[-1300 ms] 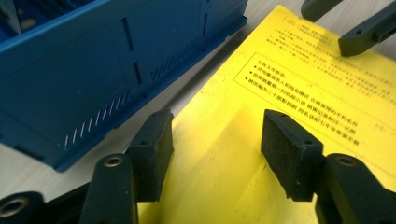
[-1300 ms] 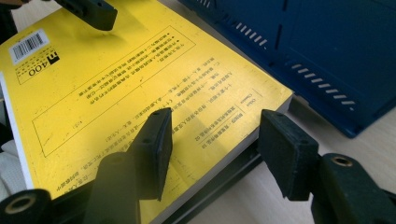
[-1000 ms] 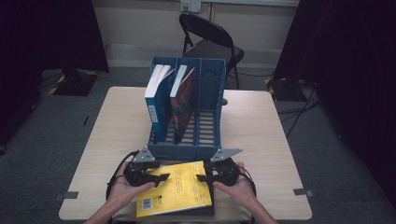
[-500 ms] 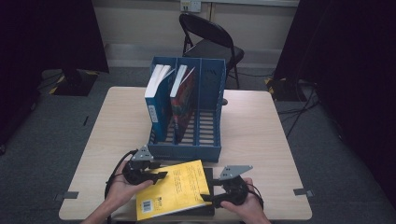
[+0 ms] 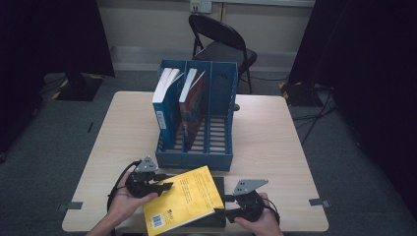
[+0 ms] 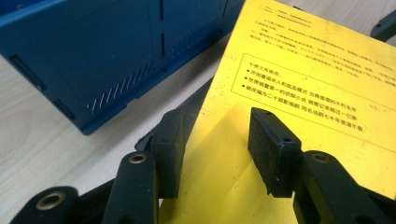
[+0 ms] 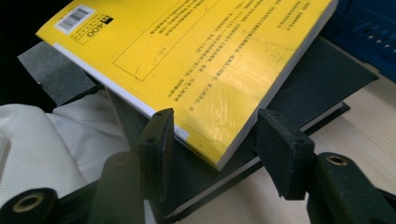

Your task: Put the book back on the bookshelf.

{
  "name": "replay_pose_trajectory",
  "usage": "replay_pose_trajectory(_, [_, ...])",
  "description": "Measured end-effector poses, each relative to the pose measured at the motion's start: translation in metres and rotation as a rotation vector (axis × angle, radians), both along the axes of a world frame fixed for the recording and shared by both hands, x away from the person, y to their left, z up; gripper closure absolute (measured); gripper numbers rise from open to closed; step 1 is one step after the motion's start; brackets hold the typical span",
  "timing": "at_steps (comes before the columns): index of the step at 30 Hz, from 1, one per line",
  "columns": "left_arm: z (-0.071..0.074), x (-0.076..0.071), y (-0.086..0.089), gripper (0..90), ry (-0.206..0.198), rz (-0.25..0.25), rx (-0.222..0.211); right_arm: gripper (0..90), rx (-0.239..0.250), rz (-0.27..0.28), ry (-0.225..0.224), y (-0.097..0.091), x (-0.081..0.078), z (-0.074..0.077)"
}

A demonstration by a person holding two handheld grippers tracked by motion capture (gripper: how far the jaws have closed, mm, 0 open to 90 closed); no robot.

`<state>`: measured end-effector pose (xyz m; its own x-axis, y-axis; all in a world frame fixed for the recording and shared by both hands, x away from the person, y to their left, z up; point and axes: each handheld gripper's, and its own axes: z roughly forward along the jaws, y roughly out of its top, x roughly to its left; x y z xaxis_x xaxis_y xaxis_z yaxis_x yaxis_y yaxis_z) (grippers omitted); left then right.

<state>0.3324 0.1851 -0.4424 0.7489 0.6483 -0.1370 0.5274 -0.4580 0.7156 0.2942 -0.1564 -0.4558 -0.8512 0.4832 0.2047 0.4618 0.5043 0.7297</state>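
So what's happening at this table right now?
A person works a yellow book with a gripper in each hand. It lies on a dark book at the table's near edge, before a blue file rack that already holds two books. The left gripper straddles the yellow book's left edge, the right gripper its near corner. Both jaws have just been closing, though neither pair visibly clamps the book.

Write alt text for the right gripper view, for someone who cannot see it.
A yellow book lies tilted on a black book, its near corner between the two open black jaws of the right hand-held gripper. White cloth shows at lower left, pale wooden table at right, and a blue file rack in the top right corner.
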Motion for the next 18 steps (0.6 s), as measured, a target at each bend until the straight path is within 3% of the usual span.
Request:
replay_pose_trajectory(5, [0.001, -0.001, 0.0, 56.7, 0.003, -0.005, 0.007, 49.4, -0.011, -0.022, -0.019, 0.0, -0.001, 0.001])
replay_pose_trajectory(7, [0.002, 0.003, -0.002, 60.2, 0.011, 0.002, 0.007, 49.4, -0.013, -0.03, -0.024, 0.0, -0.002, 0.002])
replay_pose_trajectory(8, [0.003, 0.006, -0.004, 63.4, -0.003, 0.013, 0.014, 48.8, -0.017, -0.033, -0.03, 0.001, -0.003, 0.002])
replay_pose_trajectory(10, [0.002, 0.012, -0.009, 63.5, 0.01, 0.014, -0.011, 46.5, -0.014, -0.03, -0.023, 0.001, -0.004, 0.001])
replay_pose_trajectory(12, [0.001, 0.015, -0.013, 63.5, 0.008, -0.017, -0.014, 47.5, -0.024, -0.028, -0.03, 0.003, -0.006, 0.0])
replay_pose_trajectory(13, [0.0, 0.015, -0.015, 63.7, 0.017, -0.033, -0.031, 47.5, -0.029, -0.029, -0.034, 0.003, -0.006, 0.0])
replay_pose_trajectory(15, [0.0, 0.014, -0.016, 65.2, -0.008, -0.044, -0.013, 47.8, -0.024, -0.027, -0.023, 0.003, -0.004, 0.001])
replay_pose_trajectory(18, [-0.001, 0.011, -0.011, 65.3, 0.014, -0.035, -0.038, 48.6, -0.021, -0.032, -0.023, 0.002, -0.003, 0.0])
